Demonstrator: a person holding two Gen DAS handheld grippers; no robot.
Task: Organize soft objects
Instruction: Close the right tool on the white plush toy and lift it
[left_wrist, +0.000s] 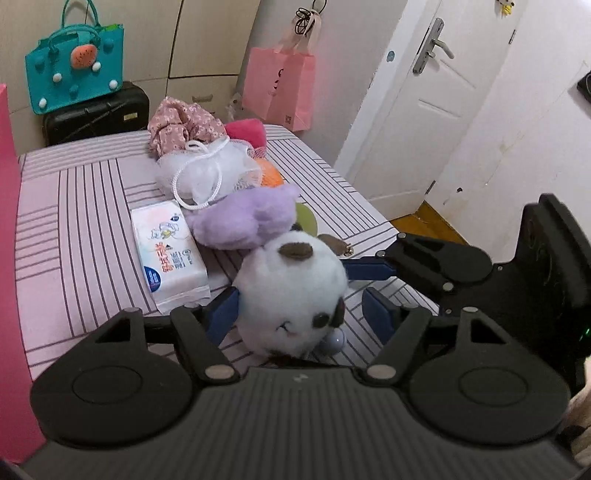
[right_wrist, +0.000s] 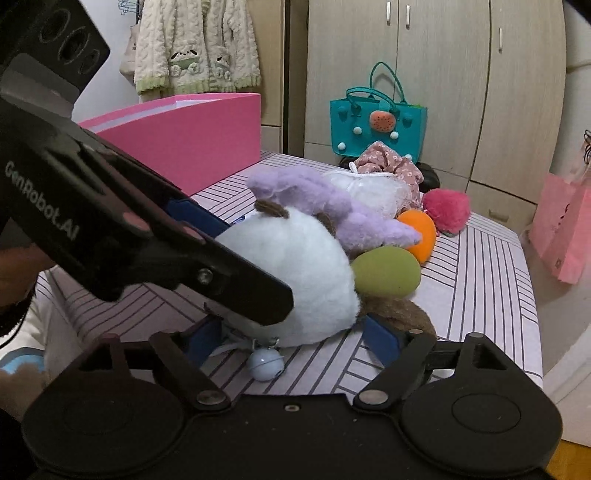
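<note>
A white round plush with brown ears lies on the striped table cover. My left gripper is open around it, one blue pad at its left side and the other apart on the right. My right gripper is also open around the same plush, coming from the side; it shows in the left wrist view. Behind the plush lie a purple plush, a white mesh bag, a floral cloth, an orange ball, a green ball and a pink pompom.
A pack of wipes lies left of the plush. A pink box stands at the table's far left. A teal bag sits on a black case behind the table. A pink paper bag hangs near the white door.
</note>
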